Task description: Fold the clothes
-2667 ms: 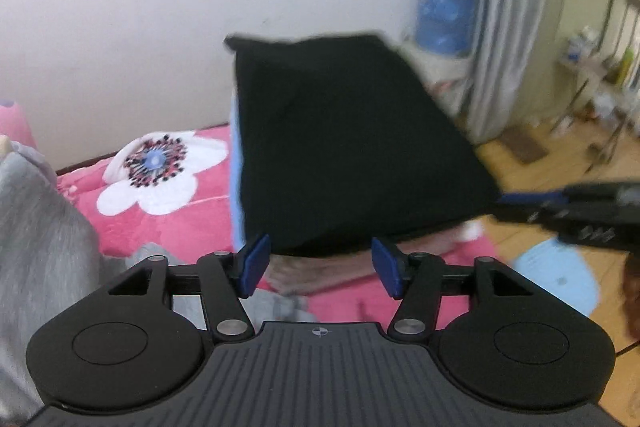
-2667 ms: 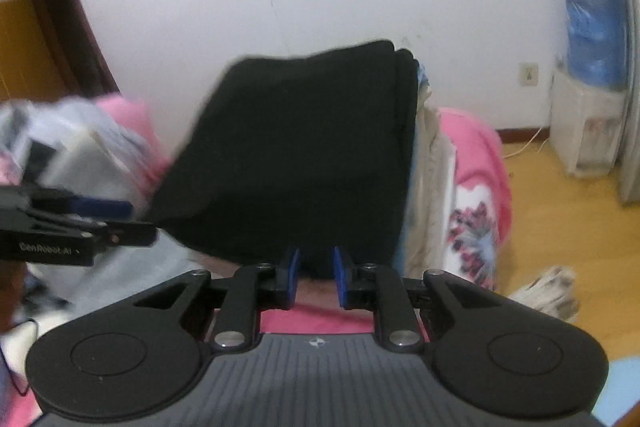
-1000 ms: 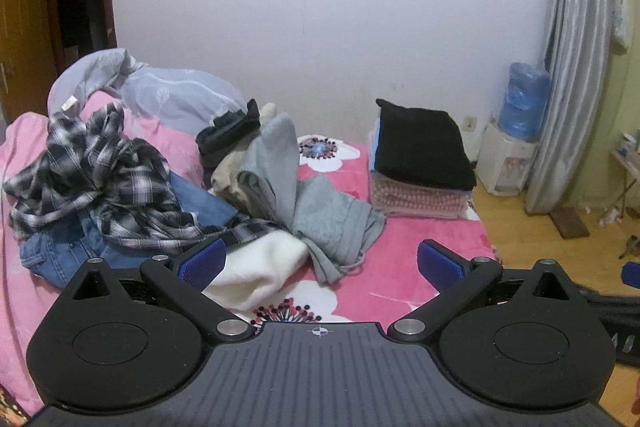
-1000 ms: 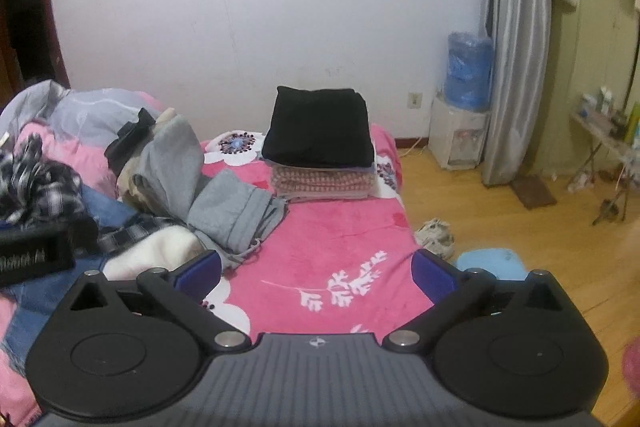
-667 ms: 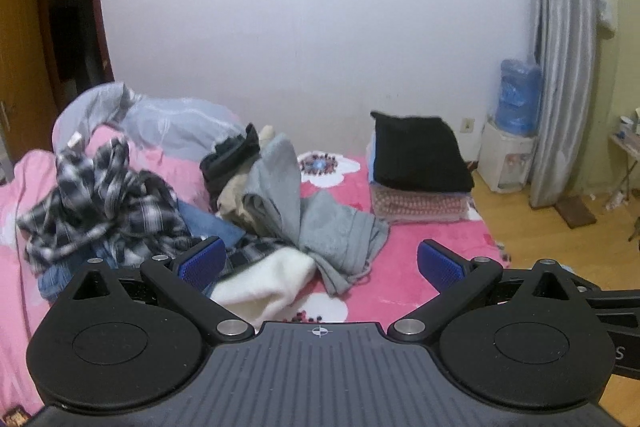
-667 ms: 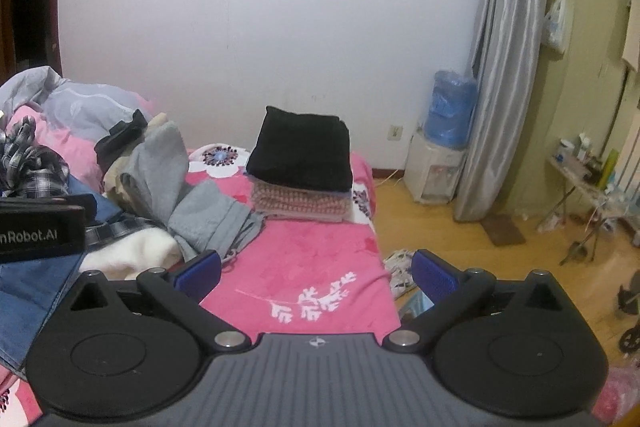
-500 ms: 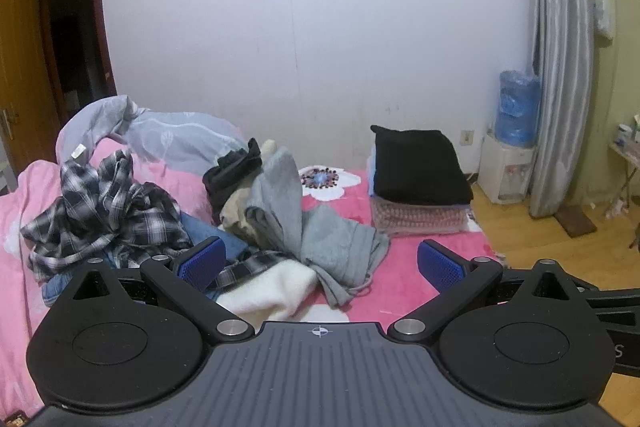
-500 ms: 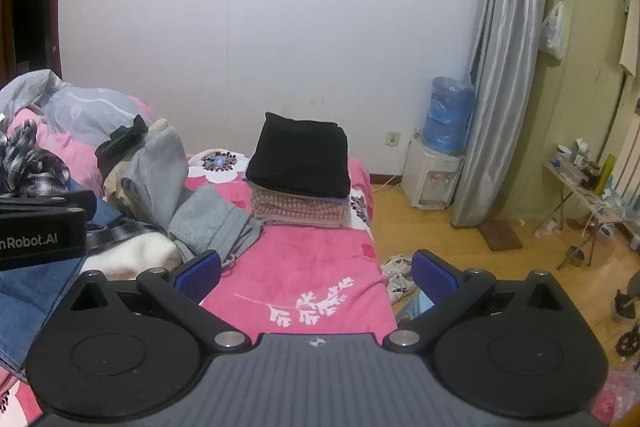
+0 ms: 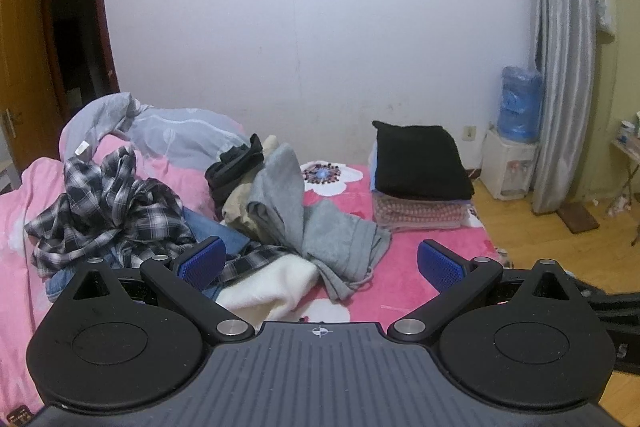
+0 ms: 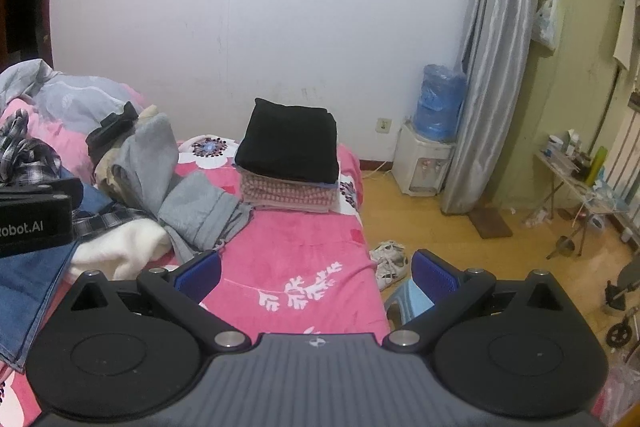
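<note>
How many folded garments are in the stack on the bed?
3 visible: the black garment on top, a thin blue layer showing beneath it, and the pink checked garment at the bottom. More thin layers may be hidden between them.

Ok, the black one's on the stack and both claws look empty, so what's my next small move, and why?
Probably bring the left claw forward and down to the grey garment. Both claws are open and hold nothing, the black folded item sits on the stack, and the grey piece lies on top at the near edge of the unfolded heap.
</note>
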Demonstrator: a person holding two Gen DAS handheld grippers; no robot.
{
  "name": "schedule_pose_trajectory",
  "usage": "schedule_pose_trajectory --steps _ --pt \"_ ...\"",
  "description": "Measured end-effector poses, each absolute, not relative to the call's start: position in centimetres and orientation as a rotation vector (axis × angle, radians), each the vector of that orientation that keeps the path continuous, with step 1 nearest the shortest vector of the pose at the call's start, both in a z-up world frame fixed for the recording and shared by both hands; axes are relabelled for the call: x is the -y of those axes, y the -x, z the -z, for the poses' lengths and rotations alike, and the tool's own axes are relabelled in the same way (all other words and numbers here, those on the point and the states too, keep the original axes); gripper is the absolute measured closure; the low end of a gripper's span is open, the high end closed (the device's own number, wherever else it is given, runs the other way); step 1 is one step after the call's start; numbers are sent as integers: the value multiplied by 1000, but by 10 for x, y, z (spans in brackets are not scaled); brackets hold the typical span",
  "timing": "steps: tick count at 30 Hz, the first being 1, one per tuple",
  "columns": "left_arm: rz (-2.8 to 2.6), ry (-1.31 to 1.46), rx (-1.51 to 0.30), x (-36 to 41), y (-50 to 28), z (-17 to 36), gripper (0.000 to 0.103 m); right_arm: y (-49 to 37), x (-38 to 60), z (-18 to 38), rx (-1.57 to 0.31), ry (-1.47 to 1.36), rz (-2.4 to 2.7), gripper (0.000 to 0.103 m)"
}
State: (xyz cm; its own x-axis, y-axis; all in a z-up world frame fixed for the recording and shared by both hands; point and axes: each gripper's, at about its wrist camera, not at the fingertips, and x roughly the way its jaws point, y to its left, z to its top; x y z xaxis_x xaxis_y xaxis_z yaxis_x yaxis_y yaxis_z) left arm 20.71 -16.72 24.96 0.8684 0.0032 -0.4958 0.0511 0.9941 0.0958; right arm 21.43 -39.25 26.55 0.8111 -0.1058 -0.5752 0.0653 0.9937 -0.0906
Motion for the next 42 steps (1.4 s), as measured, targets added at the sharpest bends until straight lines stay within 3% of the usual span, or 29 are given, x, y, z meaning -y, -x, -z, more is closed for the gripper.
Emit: schedule_pose_trajectory --steps 24,42 --pt "64 18 -694 159 -214 -225 0 -219 395 -255 -667 84 138 0" --pt "37 16 -700 165 -218 -222 0 -221 390 -248 -705 87 109 0"
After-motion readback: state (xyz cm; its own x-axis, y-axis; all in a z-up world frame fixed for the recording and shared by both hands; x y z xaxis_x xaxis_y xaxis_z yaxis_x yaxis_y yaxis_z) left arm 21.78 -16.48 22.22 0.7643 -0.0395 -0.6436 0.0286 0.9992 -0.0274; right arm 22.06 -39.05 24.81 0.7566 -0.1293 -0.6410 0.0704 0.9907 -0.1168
